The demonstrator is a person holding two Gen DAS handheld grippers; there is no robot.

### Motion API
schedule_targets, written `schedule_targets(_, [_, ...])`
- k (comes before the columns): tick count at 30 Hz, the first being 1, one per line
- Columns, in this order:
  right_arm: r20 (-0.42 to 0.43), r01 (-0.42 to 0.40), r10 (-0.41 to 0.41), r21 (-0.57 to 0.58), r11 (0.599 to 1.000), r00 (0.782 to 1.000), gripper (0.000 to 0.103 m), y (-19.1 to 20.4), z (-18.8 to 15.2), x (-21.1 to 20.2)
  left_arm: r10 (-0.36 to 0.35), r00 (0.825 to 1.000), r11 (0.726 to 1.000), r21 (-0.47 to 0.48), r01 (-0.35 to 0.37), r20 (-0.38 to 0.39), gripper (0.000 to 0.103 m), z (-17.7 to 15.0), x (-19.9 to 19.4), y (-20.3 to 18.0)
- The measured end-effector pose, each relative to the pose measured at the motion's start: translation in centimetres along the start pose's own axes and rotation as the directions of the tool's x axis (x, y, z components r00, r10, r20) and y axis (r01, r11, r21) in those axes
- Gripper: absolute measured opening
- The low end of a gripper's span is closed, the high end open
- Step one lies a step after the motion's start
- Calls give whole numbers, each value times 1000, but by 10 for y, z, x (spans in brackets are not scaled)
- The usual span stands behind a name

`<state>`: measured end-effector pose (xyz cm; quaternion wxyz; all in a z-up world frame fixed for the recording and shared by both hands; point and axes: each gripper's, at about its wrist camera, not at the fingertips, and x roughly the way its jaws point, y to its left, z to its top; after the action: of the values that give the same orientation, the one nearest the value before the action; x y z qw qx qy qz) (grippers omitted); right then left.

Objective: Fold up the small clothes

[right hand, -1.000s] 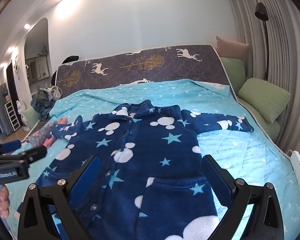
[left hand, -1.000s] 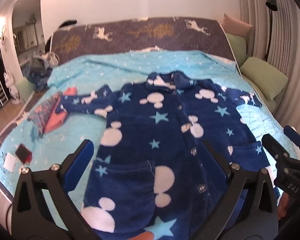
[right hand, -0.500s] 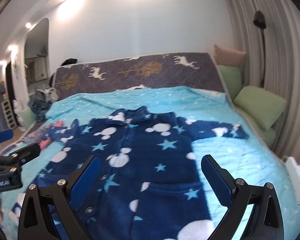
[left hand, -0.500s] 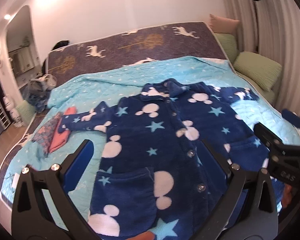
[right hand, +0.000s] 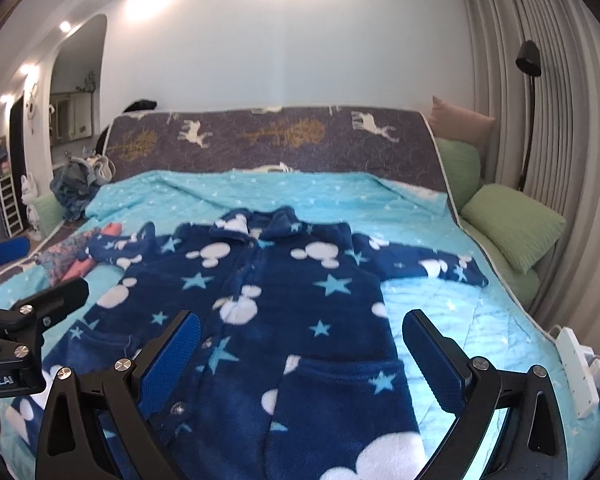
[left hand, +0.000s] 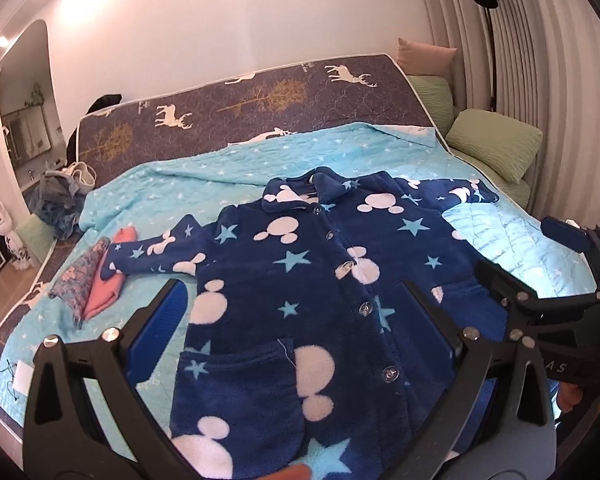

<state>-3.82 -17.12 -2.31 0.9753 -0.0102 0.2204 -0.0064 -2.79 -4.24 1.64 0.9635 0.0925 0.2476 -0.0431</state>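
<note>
A small navy fleece coat (left hand: 312,280) (right hand: 284,304) with white mouse heads and light blue stars lies flat and buttoned on the turquoise bedspread (left hand: 172,184) (right hand: 440,304), both sleeves spread out sideways. My left gripper (left hand: 296,312) hovers open above the coat's lower left half, nothing between its fingers. My right gripper (right hand: 300,344) hovers open above the coat's lower right half, also empty. Each gripper shows at the edge of the other's view.
Folded pink and patterned clothes (left hand: 96,276) (right hand: 66,260) lie by the coat's left sleeve. Green pillows (left hand: 496,148) (right hand: 516,228) sit along the bed's right side. A white power strip (right hand: 578,364) lies at the right edge. A floor lamp (right hand: 528,116) stands by the curtain.
Both grippers have risen and tipped upward, so more of the wall and the whole coat show. Both stay open and the coat has not moved.
</note>
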Motion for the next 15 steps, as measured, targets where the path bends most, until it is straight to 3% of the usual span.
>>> schedule_targets(3, [-12, -30, 30, -1, 1000, 999, 103, 1, -3, 1, -16, 1000, 1000, -12, 16, -3, 102, 0, 1, 2])
schedule_targets(15, [-1, -8, 8, 18, 1000, 1000, 103, -1, -4, -4, -14, 999, 999, -41, 13, -29, 102, -5, 8, 7])
